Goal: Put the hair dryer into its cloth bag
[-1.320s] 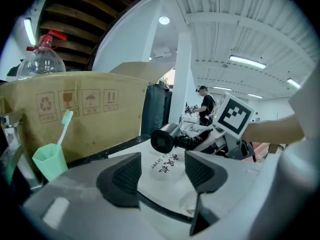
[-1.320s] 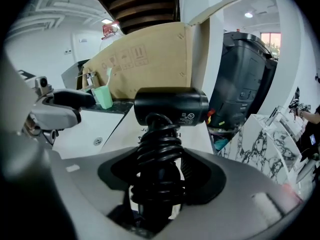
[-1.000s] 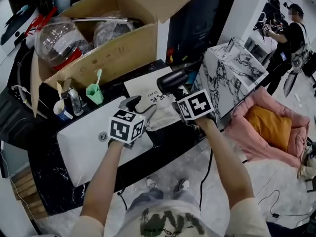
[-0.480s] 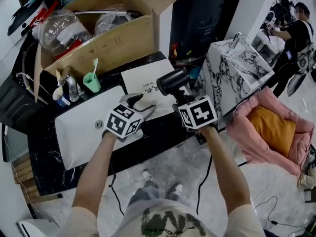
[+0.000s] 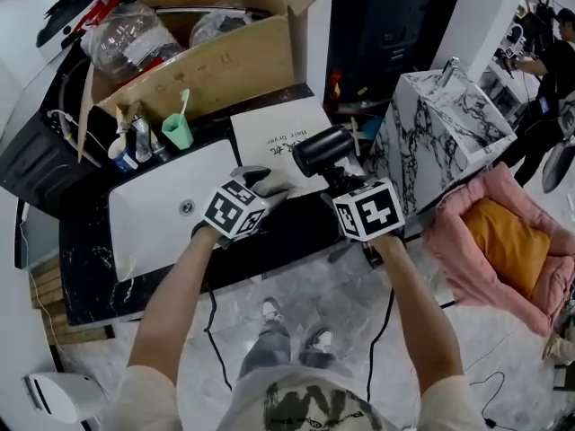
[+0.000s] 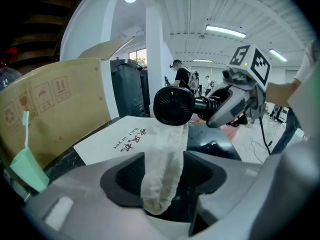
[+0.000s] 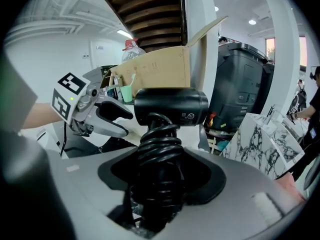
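Observation:
The white cloth bag (image 5: 278,135) with printed lettering lies flat on the black counter. My left gripper (image 5: 265,185) is shut on a bunched edge of the bag (image 6: 161,171) and holds it just above the counter. My right gripper (image 5: 337,180) is shut on the cord-wrapped handle (image 7: 159,159) of the black hair dryer (image 5: 323,149). The hair dryer's barrel (image 7: 171,106) lies crosswise over the bag's right edge. In the left gripper view the hair dryer's round grille (image 6: 173,105) hangs just beyond the pinched cloth, with the right gripper (image 6: 235,104) behind it.
An open cardboard box (image 5: 207,61) with plastic-wrapped items stands behind the bag. A white basin (image 5: 153,223) and a green cup with a toothbrush (image 5: 177,131) are at the left. At the right are a marble-patterned block (image 5: 449,124) and, on the floor, a pink cushion bed (image 5: 503,241).
My left gripper has come down toward the counter with the bag's edge still in it. The right gripper has shifted a little with the hair dryer still held.

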Demonstrator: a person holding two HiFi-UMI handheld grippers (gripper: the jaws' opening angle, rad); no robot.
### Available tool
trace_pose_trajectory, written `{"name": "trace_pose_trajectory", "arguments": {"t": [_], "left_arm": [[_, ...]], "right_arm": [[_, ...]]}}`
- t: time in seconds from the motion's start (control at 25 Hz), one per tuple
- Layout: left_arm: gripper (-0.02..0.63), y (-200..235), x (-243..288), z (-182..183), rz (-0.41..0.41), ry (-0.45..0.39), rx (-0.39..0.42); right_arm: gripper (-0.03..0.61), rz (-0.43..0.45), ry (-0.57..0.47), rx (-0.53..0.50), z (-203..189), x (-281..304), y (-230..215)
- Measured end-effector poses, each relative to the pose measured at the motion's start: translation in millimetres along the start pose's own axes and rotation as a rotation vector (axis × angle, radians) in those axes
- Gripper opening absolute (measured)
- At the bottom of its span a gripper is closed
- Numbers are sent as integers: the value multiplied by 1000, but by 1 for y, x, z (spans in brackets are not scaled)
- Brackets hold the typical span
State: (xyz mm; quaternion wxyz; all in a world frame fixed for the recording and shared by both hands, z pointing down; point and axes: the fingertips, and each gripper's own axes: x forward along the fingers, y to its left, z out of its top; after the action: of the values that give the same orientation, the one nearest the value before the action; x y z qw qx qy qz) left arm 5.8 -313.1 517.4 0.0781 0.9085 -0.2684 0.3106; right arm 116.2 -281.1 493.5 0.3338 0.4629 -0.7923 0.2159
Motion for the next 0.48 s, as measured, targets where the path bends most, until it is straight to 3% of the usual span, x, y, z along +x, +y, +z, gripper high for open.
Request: {"name": "trace_pose_trajectory", "arguments": {"t": [0.04,0.2,0.48], "left_arm": [[240,0,2,-4,5,13,1],[235,-1,6,-10,28,31,2],[128,8,11,-13,74,58,-7]], "right_arm": [[253,5,-2,0,-2,-1,1],[253,18,-10,2,-7,-6,2],[253,25,-11,27,-17,-8,2]]}}
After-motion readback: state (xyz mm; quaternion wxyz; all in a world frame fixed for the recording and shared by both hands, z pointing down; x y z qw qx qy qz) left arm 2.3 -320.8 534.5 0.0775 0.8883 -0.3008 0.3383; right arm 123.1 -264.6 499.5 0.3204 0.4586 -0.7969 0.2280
